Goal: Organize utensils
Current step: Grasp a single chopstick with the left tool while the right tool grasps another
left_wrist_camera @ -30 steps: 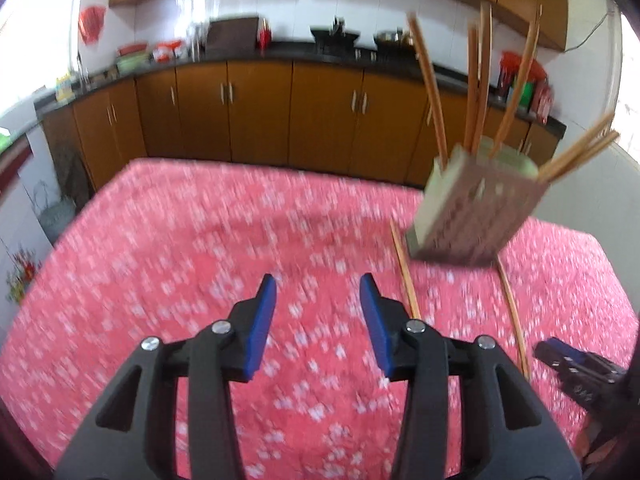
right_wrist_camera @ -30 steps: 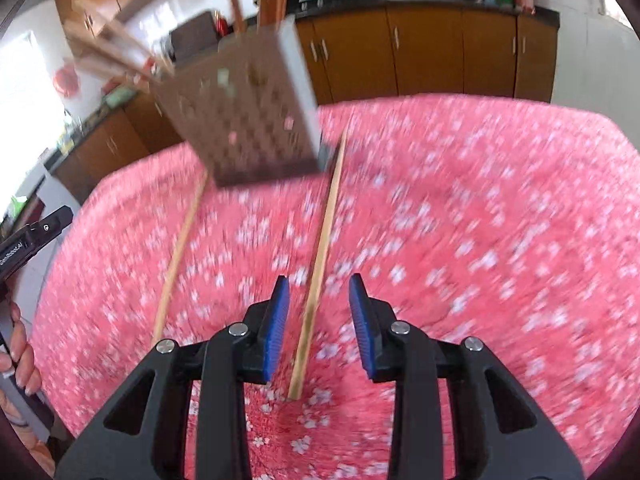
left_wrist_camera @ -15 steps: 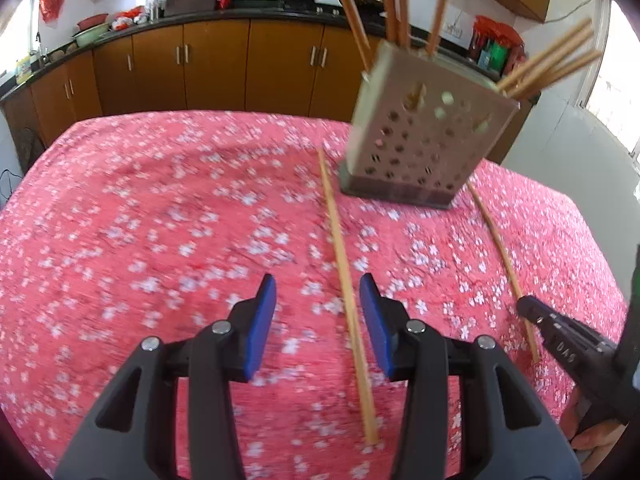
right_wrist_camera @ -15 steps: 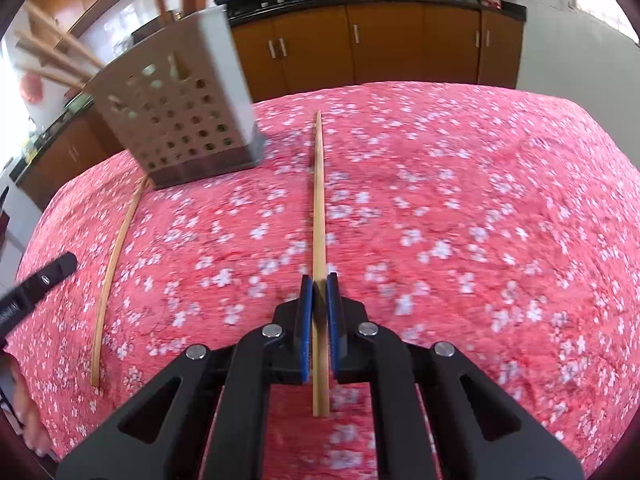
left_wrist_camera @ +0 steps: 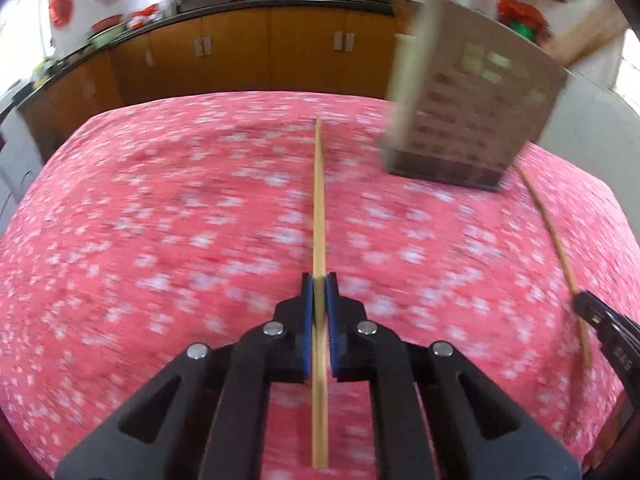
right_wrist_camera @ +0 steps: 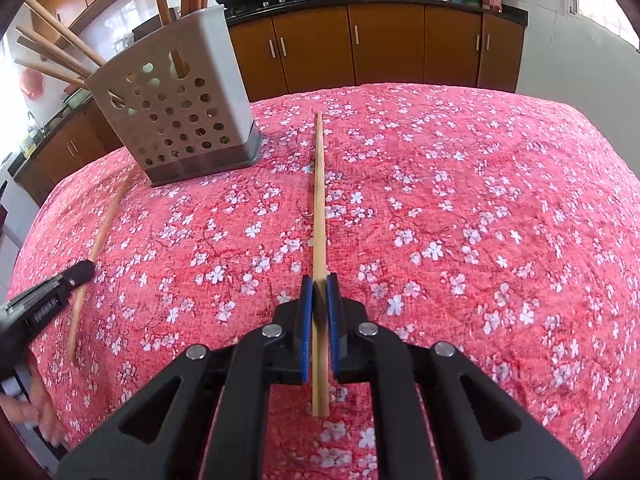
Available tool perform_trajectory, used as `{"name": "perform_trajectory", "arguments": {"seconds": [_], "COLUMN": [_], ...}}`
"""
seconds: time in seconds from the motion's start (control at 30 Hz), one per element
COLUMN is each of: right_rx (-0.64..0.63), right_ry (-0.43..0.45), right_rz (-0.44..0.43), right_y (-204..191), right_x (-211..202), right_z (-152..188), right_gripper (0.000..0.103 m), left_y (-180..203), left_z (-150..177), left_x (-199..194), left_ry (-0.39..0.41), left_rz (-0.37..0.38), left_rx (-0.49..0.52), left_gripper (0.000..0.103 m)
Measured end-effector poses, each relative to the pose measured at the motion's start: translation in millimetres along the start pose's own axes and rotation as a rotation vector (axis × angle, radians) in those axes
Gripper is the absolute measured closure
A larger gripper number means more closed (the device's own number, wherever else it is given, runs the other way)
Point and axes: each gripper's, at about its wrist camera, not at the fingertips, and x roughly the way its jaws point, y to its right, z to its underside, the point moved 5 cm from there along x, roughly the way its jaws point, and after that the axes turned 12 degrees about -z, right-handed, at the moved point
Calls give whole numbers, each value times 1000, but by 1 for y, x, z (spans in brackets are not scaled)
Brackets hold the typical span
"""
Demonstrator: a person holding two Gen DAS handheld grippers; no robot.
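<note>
— Right, how do the tools stand?

— The left tool (left_wrist_camera: 319, 280) has just been closing its blue pads, and they now pinch the first chopstick (left_wrist_camera: 319, 200) near its close end. The right tool (right_wrist_camera: 319, 280) is clamped the same way on the second chopstick (right_wrist_camera: 319, 200).

— What do the chopsticks look like?

— Both are long, thin, pale wooden sticks, square at the thick end. Each runs straight out from its tool toward the far edge of the counter (right_wrist_camera: 480, 208), which is covered in a red cloth with white blossoms. A short butt end sticks out behind the pads.

— Are they lifted?

— I cannot tell; both lie close along the cloth.

— And the utensil holder (right_wrist_camera: 180, 112)?

— A grey, square box with round holes and a darker base. It stands upright toward the far edge, between the two chopsticks and touching neither. More wooden sticks (right_wrist_camera: 60, 52) lean out of its top.

— Is the left-hand view sharp?

— No, it is smeared, so the holder's holes blur there.
</note>
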Motion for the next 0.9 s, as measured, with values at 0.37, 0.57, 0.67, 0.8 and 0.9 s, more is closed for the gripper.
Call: {"name": "perform_trajectory", "arguments": {"seconds": [0.37, 0.57, 0.67, 0.8, 0.9], "right_rx": [-65, -57, -55, -53, -52], "right_ry": [-1, 0, 1, 1, 2], "right_rz": [46, 37, 37, 35, 36], "right_y": [-1, 2, 2, 2, 0], "right_x": [13, 12, 12, 13, 13], "right_z": [-8, -8, -8, -8, -8], "right_gripper": [94, 94, 94, 94, 94], "left_y": [-28, -33, -35, -37, -34], "left_z": [-3, -5, -5, -5, -4], "left_x": [6, 9, 9, 8, 8], "left_ry": [20, 12, 14, 14, 13], "left_rz": [16, 51, 39, 46, 47], "left_rx": [32, -3, 9, 8, 8], "left_gripper": [91, 91, 90, 89, 89]}}
